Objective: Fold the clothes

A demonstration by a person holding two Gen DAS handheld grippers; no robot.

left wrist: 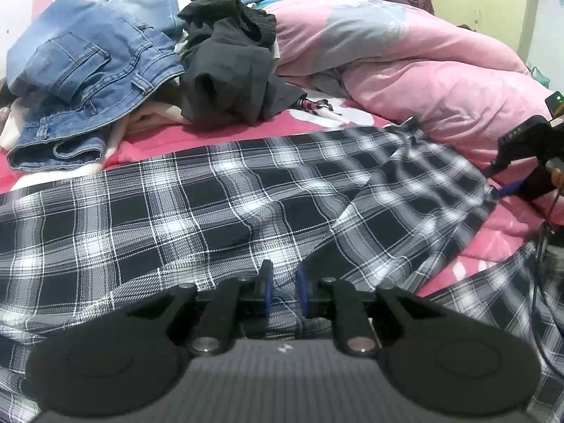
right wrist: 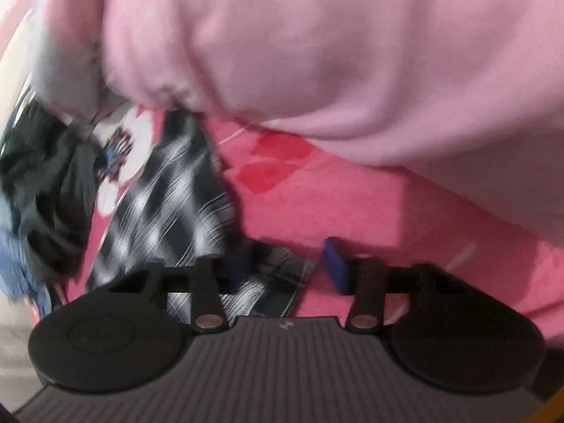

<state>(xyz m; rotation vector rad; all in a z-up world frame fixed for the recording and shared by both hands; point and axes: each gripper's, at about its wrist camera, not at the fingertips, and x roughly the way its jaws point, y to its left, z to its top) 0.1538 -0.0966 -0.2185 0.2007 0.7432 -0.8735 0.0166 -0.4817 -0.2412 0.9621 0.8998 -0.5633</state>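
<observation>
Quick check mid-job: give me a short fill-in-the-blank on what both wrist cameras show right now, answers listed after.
1. The left gripper is pinching the ____ garment.
2. The right gripper has its jaws ____.
3. The jeans lie to the ____ of the black clothes in the left wrist view.
4. The bunched comforter is ____ in colour.

Answers: plaid; open; left; pink

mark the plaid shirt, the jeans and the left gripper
plaid shirt (left wrist: 218,204): left wrist view, flat middle of the cloth.
jeans (left wrist: 88,70): left wrist view, back pocket area.
left gripper (left wrist: 283,290): left wrist view, midway between its blue fingertips.
</observation>
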